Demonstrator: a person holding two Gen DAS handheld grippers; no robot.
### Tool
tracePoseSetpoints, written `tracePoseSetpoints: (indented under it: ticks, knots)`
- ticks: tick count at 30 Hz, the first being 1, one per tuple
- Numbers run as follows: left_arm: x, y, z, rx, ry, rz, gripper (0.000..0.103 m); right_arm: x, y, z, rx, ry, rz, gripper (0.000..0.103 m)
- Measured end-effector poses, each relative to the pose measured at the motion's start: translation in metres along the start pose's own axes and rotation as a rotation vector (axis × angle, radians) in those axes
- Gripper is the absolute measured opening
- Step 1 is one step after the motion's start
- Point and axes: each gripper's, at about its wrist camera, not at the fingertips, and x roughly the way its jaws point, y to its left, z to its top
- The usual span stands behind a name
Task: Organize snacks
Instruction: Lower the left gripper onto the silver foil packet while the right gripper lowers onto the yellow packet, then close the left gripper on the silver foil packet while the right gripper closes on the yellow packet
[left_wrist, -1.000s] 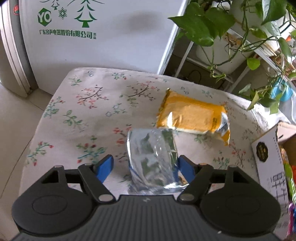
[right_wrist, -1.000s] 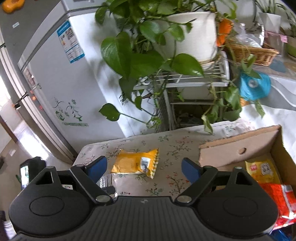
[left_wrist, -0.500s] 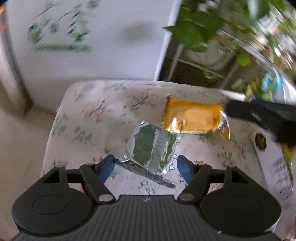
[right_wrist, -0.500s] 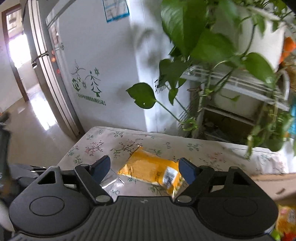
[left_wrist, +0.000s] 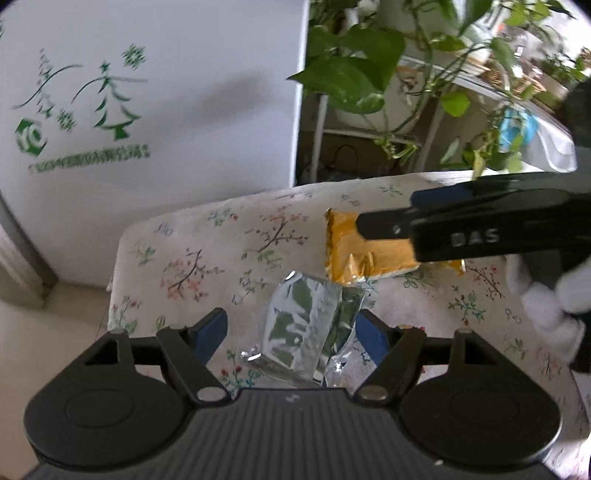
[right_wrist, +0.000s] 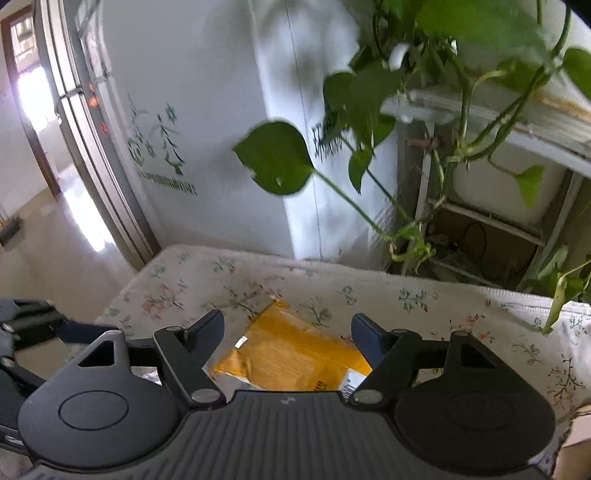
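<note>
A silver foil snack packet lies on the floral tablecloth, between the fingers of my open left gripper; its right side looks close to the right finger. A yellow snack packet lies just beyond it. My right gripper reaches in from the right over the yellow packet. In the right wrist view the yellow packet sits between the open fingers of my right gripper, which hovers just over it.
A white fridge with a green tree logo stands behind the table. A potted vine on a white rack hangs over the far right; its leaves hang ahead of my right gripper. The table's left edge drops to the floor.
My right gripper has swung left from the cardboard box side and come down over the yellow packet. My left gripper has stayed open around the silver packet, which has shifted and tilted.
</note>
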Motion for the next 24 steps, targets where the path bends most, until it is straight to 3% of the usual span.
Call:
tracePoseSetpoints:
  ticks: [9,24]
  knots:
    - [0.02,-0.009,-0.006,0.076,0.03,-0.064,0.076,-0.003,-0.005,0.001,-0.049,0.175,0.089,0.083]
    - [0.034,-0.014,-0.006,0.059,0.05,-0.021,0.089,0.024,0.003,-0.016,-0.007,0.168,-0.106,0.083]
